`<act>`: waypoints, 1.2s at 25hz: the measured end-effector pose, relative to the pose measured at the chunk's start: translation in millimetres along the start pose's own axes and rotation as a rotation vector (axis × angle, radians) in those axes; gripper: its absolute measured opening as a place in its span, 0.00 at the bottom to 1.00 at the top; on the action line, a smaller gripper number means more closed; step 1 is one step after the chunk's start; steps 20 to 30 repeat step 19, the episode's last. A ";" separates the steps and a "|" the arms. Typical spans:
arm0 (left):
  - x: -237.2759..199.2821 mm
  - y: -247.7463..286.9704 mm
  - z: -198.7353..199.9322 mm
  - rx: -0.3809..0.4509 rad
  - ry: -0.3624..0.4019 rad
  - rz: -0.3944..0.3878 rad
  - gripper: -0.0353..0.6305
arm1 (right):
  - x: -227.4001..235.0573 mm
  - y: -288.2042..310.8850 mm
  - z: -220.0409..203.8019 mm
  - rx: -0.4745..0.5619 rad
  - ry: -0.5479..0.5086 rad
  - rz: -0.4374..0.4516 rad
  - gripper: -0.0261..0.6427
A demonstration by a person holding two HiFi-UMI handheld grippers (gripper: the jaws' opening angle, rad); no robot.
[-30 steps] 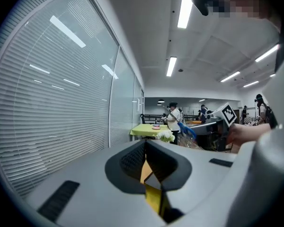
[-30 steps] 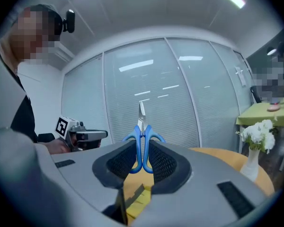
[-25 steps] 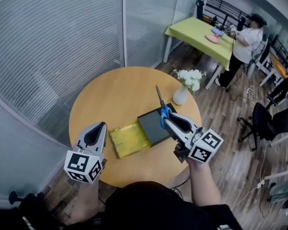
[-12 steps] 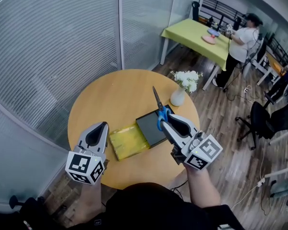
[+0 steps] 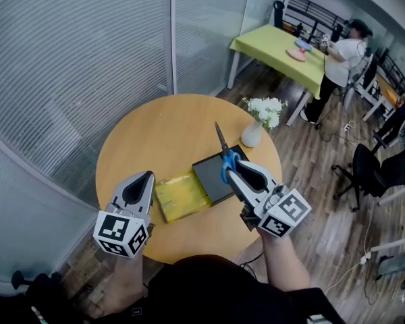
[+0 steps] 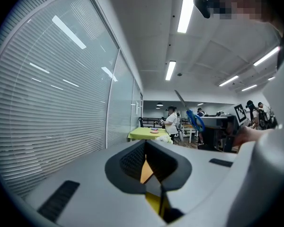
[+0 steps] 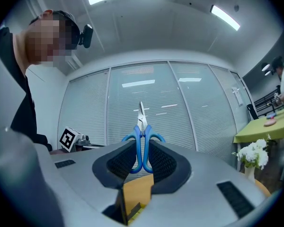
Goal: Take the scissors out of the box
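Observation:
My right gripper (image 5: 231, 171) is shut on the blue handles of the scissors (image 5: 225, 152), whose metal blades point up and away over the round wooden table (image 5: 162, 130). In the right gripper view the scissors (image 7: 142, 143) stand upright between the pads of the right gripper (image 7: 142, 157). Below them lies the open box (image 5: 182, 196), with a yellow-lined half on the left and a dark half (image 5: 212, 175) on the right. My left gripper (image 5: 146, 176) hovers at the table's near left edge, shut and holding nothing. The left gripper view shows the scissors (image 6: 194, 119) off to the right.
A white vase of white flowers (image 5: 254, 133) stands on the table just beyond the box. Glass walls with blinds rise to the left. A green table (image 5: 283, 46) with a person beside it and an office chair (image 5: 374, 171) stand farther off on the wooden floor.
The right gripper has rolled slightly with the scissors still in it, shifting a little to the left. The left gripper has stayed where it was.

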State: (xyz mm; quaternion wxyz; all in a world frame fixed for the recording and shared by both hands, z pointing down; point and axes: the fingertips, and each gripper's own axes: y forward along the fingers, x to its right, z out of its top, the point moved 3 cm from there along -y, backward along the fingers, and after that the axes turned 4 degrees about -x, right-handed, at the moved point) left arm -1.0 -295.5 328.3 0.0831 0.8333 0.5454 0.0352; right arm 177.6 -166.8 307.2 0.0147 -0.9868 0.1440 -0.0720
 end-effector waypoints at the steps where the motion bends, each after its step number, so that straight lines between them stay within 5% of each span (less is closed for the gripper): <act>1: -0.1 0.4 -0.7 -0.001 -0.001 0.000 0.07 | 0.8 0.2 -1.9 -0.004 0.001 -0.002 0.18; 30: 3.1 -2.6 -3.3 -0.001 -0.009 0.006 0.07 | 1.0 -7.8 -5.1 -0.003 -0.001 -0.017 0.18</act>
